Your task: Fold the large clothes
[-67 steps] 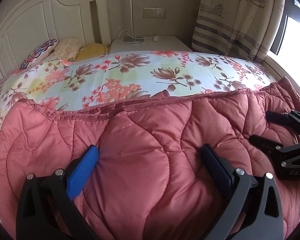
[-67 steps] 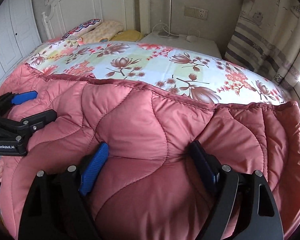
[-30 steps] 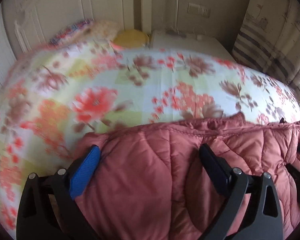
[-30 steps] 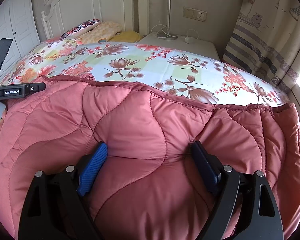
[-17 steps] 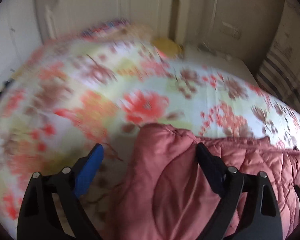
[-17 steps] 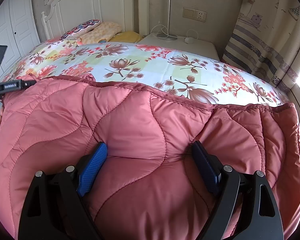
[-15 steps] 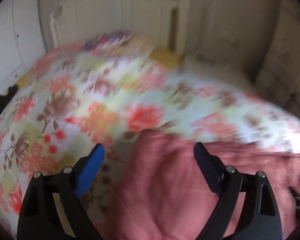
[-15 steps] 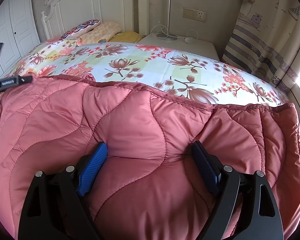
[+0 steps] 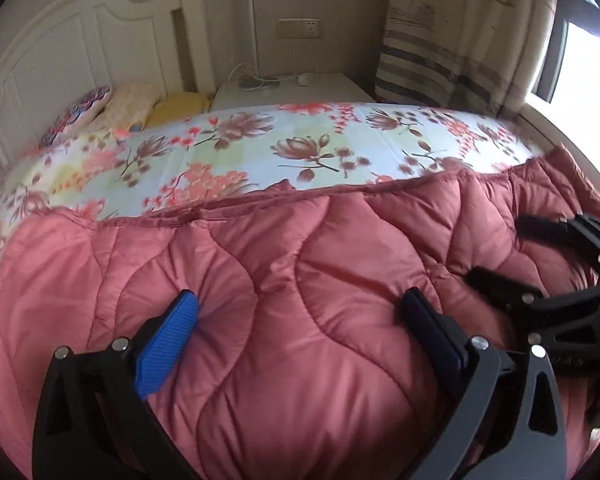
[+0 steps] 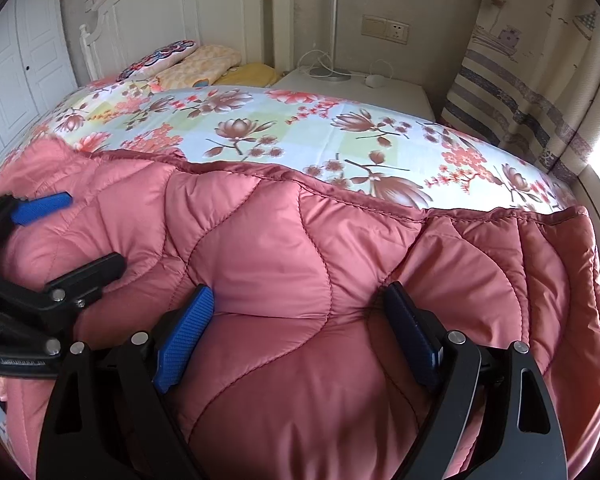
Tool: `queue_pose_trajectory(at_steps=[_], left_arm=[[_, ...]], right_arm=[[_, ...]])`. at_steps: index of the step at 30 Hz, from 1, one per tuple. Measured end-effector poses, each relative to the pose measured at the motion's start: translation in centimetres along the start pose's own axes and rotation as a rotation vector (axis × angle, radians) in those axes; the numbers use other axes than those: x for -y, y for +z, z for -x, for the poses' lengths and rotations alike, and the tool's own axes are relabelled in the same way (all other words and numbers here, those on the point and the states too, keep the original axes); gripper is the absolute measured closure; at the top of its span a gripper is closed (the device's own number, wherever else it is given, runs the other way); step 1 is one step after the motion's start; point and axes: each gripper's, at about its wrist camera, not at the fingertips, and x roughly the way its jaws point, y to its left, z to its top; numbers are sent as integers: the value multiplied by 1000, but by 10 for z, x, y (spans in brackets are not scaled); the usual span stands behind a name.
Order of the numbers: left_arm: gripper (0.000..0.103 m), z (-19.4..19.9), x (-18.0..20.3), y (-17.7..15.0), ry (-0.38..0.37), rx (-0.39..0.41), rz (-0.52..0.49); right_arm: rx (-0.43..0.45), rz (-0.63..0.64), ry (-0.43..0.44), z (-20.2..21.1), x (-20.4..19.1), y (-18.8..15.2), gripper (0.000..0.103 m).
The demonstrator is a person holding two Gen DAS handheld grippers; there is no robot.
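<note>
A pink quilted padded coat lies bunched on the near part of a bed; it also fills the right wrist view. My left gripper is wide open, its fingers pressed into the coat's padding without closing on it. My right gripper is likewise wide open with padding bulging between its fingers. The right gripper shows at the right edge of the left wrist view. The left gripper shows at the left edge of the right wrist view.
The bed has a floral sheet beyond the coat, with pillows at a white headboard. A white nightstand with a lamp pole and cables stands at the back right. Striped curtains hang at the right.
My left gripper swung out over the coat's left edge and the bare sheet, then came back onto the coat beside the right gripper. The right gripper has stayed in place.
</note>
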Motion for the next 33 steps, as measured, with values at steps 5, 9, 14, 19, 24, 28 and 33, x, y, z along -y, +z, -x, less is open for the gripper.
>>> queue_pose_trajectory(at_steps=[5,9,14,19,24,28,33], left_arm=[[2,3,1,-3,3,0,-8],[2,0,-1,0,-6,-1,-2],[2,1,-2,-2,-17,2,-1],[2,2,-1,-3,-10,2,-2],[2,2,-1,-3,-12,4,0],[2,2,-2,-3,-14,5,0],[2,2,0,-3,-10,4,-1]], right_arm=[[-1,21,-42,8,-4,3,19],[102,-22,-107,50,26,16,19],[9,-191,-159,28,99,11,18],[-22,-249,-110,12,111,-2,18],[87,-116,-120,79,61,-19,16],[82,8,-81,100,15,-70,16],[101,-14,-82,86,15,-96,15]])
